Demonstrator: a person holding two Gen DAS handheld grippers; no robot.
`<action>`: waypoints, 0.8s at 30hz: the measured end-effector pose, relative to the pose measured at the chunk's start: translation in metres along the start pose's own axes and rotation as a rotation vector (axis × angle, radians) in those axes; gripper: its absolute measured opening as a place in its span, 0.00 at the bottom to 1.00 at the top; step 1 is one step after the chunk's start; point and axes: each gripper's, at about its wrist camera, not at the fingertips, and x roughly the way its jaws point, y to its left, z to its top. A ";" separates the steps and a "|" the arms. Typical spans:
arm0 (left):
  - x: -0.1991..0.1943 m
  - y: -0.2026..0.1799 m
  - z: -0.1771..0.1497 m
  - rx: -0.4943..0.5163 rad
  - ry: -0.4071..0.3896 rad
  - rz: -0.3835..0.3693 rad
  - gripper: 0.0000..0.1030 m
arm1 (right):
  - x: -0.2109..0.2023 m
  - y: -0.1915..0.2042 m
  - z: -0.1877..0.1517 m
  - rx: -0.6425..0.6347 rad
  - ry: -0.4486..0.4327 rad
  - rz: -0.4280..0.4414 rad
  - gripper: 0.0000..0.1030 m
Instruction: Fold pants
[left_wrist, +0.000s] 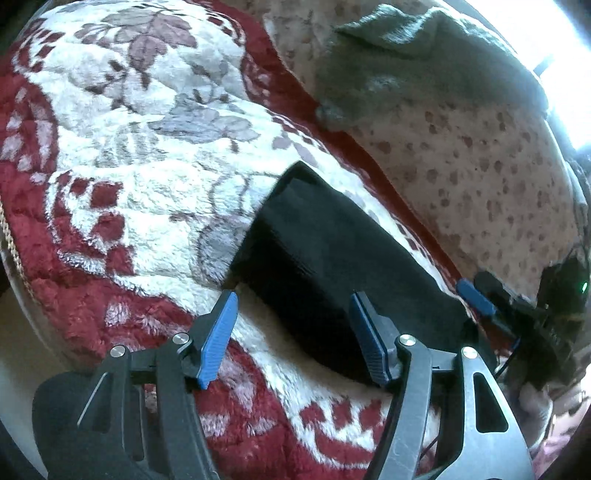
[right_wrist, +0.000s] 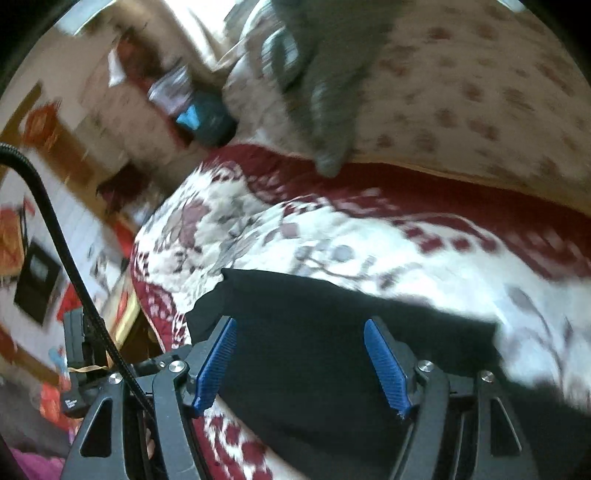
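The black pants (left_wrist: 325, 254) lie folded in a compact stack on a red and white floral blanket (left_wrist: 122, 206). In the left wrist view my left gripper (left_wrist: 293, 297) is open just above the near end of the stack. Its left finger is over the blanket and its right finger is over the black cloth, and the pads press on nothing. At the stack's right end one blue pad (left_wrist: 476, 301) of my right gripper shows. In the blurred right wrist view the pants (right_wrist: 303, 354) spread under my open right gripper (right_wrist: 300, 323), with cloth between the fingers but not pinched.
A beige spotted cover (left_wrist: 480, 155) lies beyond the blanket with a grey garment (left_wrist: 399, 74) on it. Bright window light is at the upper right. In the right wrist view the bed's left edge (right_wrist: 147, 295) drops off to room furniture, and a black cable (right_wrist: 66, 266) hangs there.
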 end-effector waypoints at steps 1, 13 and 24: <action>0.002 0.002 0.000 -0.011 -0.001 0.000 0.61 | 0.010 0.006 0.007 -0.030 0.018 -0.001 0.67; 0.002 0.005 -0.010 -0.050 -0.052 0.026 0.61 | 0.126 0.076 0.048 -0.385 0.256 -0.074 0.67; 0.017 0.014 -0.009 -0.110 -0.058 -0.038 0.68 | 0.183 0.084 0.046 -0.460 0.335 -0.034 0.36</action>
